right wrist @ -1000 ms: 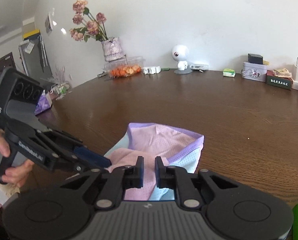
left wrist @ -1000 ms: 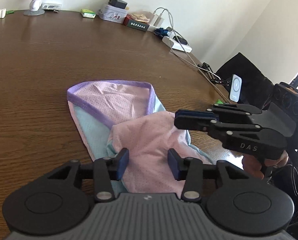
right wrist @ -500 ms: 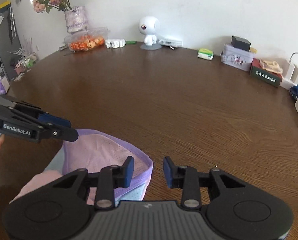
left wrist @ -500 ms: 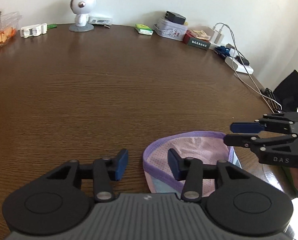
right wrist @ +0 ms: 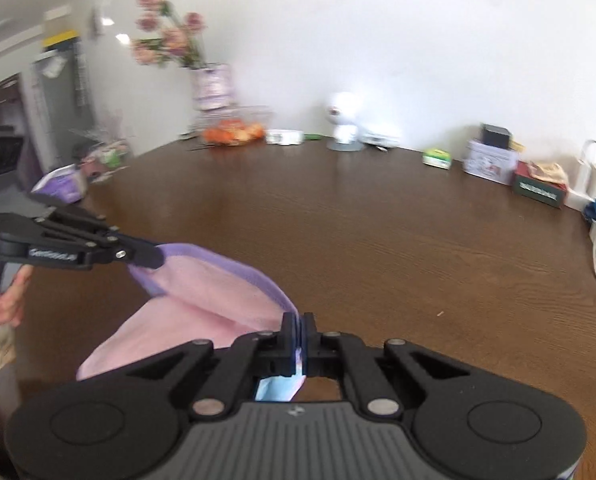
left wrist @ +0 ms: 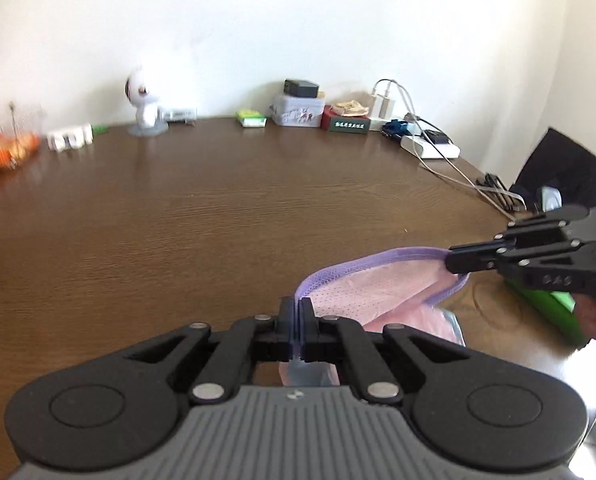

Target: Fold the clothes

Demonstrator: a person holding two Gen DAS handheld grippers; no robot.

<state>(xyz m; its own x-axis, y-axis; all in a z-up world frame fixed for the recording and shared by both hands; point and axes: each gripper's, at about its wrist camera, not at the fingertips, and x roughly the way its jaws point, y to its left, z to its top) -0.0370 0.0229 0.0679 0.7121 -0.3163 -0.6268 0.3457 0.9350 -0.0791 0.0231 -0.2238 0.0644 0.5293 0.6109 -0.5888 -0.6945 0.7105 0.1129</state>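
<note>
The round dark-brown wooden table (left wrist: 202, 216) fills both views; its near edge is hidden behind the gripper housings, and its right side runs out of the left wrist view. One garment, a pink mesh piece of clothing with a purple elastic band and a pale blue lining (left wrist: 377, 292), hangs stretched between the two grippers above the near part of the table; its lower part drops out of sight behind the housings, so its full shape cannot be made out. The left gripper (left wrist: 296, 322) has just closed and now pinches the purple band at one end, jaws pressed together on the cloth. The right gripper (right wrist: 299, 334) has likewise just closed on the band's other end. One hand (right wrist: 2, 292) shows, cut off at the frame edge. Along the far wall the small things are blurred: one white round-headed figurine (left wrist: 142, 104), one vase of pink flowers (right wrist: 210, 84), one tray of orange fruit (right wrist: 234, 134).
</note>
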